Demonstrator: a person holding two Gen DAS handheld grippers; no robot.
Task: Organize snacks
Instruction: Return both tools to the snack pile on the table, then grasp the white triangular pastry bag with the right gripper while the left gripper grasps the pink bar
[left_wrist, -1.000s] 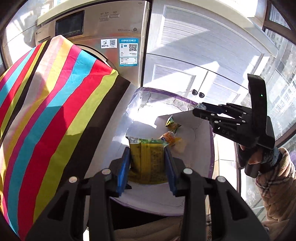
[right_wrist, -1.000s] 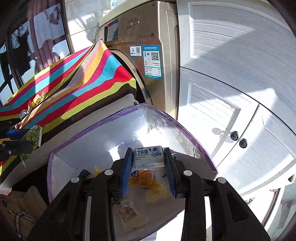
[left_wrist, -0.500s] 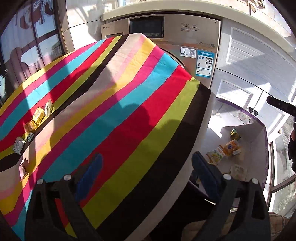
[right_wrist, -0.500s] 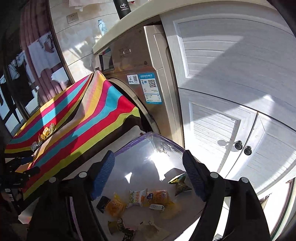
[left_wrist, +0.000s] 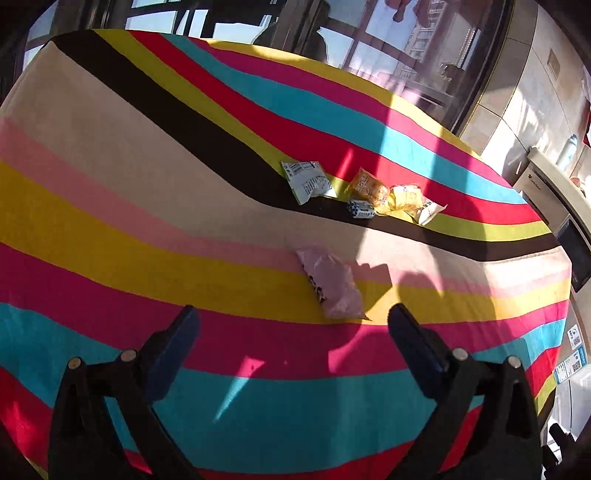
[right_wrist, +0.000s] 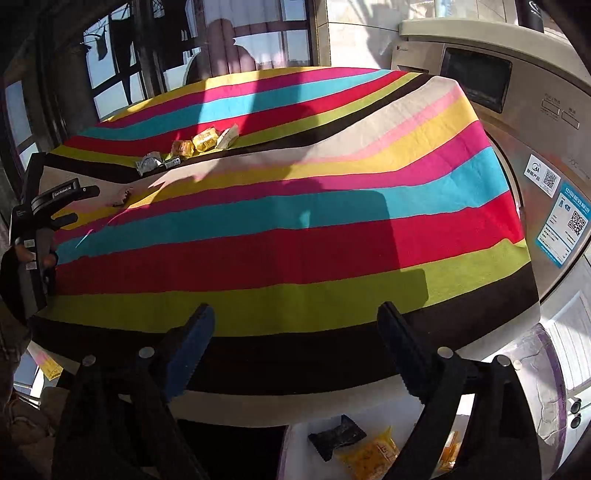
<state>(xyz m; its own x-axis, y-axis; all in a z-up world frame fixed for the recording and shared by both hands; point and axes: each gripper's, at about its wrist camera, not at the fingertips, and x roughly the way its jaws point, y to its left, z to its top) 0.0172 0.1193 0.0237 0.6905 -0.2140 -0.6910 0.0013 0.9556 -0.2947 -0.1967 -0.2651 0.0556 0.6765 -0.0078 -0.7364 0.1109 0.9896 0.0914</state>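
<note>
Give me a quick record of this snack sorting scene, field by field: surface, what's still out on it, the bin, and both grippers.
surface: striped tablecloth
nearest snack: pink packet, just ahead of the left gripper
other snacks: white packet, orange packet and yellow packet, clustered farther back
bin: purple-rimmed container below the table edge, with yellow packets and a black packet inside
left gripper: jaws opening, nothing between them
right gripper: jaws opening, nothing between them
</note>
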